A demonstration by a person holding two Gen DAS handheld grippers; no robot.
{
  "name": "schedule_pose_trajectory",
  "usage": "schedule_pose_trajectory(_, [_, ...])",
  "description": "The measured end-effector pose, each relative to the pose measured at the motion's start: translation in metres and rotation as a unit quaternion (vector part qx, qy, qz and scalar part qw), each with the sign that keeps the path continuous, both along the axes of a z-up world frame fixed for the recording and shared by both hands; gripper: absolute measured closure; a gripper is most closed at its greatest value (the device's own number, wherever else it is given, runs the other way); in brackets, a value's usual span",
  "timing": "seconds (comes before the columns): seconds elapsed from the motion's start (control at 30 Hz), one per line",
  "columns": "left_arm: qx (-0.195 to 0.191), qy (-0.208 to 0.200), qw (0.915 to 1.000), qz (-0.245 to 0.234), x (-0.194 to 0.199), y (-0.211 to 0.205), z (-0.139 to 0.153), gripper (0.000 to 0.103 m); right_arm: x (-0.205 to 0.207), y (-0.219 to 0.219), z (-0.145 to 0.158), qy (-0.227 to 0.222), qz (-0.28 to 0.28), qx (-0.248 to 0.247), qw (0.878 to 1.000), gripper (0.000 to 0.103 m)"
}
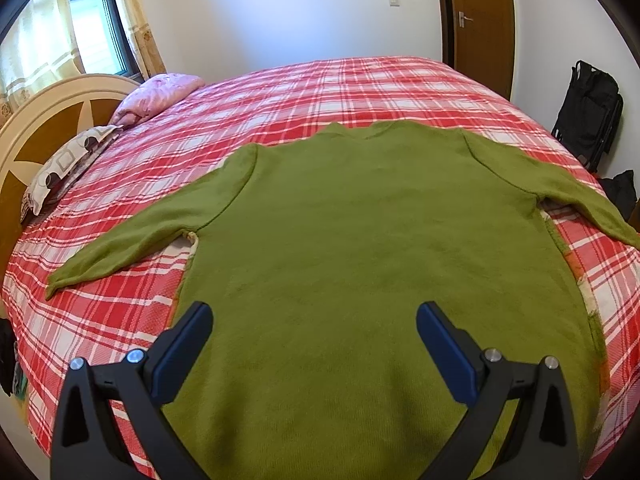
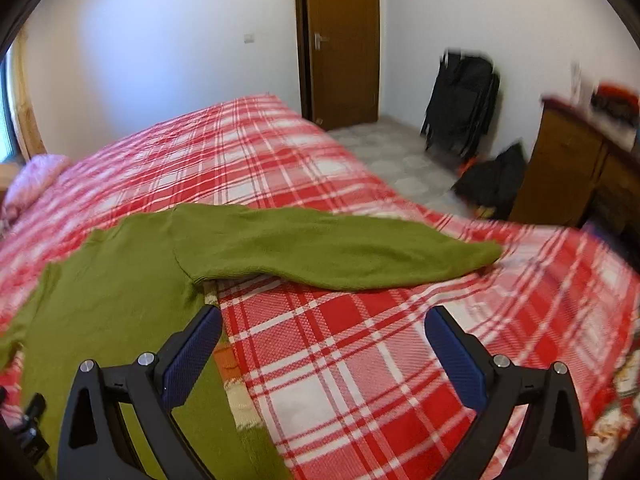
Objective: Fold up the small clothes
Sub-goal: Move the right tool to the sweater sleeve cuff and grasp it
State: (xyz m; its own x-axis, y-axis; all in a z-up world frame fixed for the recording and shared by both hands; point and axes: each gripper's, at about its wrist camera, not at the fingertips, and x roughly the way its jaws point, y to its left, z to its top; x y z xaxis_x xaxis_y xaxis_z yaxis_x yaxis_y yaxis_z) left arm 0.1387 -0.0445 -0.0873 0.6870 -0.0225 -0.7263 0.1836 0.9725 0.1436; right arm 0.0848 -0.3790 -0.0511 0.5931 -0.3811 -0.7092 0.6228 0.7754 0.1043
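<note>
A green long-sleeved sweater (image 1: 360,240) lies flat on the bed, back up, collar far from me, both sleeves spread out to the sides. My left gripper (image 1: 314,316) hovers open over the sweater's lower body with nothing between its fingers. In the right wrist view the sweater's right sleeve (image 2: 340,252) stretches across the plaid cover toward the right. My right gripper (image 2: 323,320) is open above the bare cover just right of the sweater's side edge (image 2: 208,300), and holds nothing.
The bed carries a red and white plaid cover (image 1: 320,88). Pillows (image 1: 156,96) and a headboard (image 1: 44,128) are at the left. A brown door (image 2: 340,40), black bags (image 2: 464,100) and a wooden cabinet (image 2: 568,168) stand beyond the bed's right side.
</note>
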Motion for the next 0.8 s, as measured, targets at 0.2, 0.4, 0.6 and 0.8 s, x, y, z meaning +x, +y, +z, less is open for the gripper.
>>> schedule_pose_trajectory(0.2, [0.004,-0.004,0.9999,0.012,0.008,0.009,-0.003,0.000,-0.013,-0.108,-0.029,-0.026,-0.085,0.140,0.986,0.037])
schedule_pose_trajectory(0.4, [-0.001,0.013,0.9993,0.034,0.024,0.017,-0.010,0.000,-0.018,-0.195,-0.061,-0.022,-0.168,0.226,0.959,0.037])
schedule_pose_trajectory(0.6, [-0.005,0.029,0.9986,0.044,0.034,0.021,-0.016,0.000,0.002,-0.213,-0.078,0.000,-0.187,0.213,0.959,0.052])
schedule_pose_trajectory(0.8, [-0.002,0.037,0.9981,0.048,0.041,0.023,-0.021,0.000,0.000,-0.218,-0.082,-0.020,-0.188,0.200,0.961,0.083])
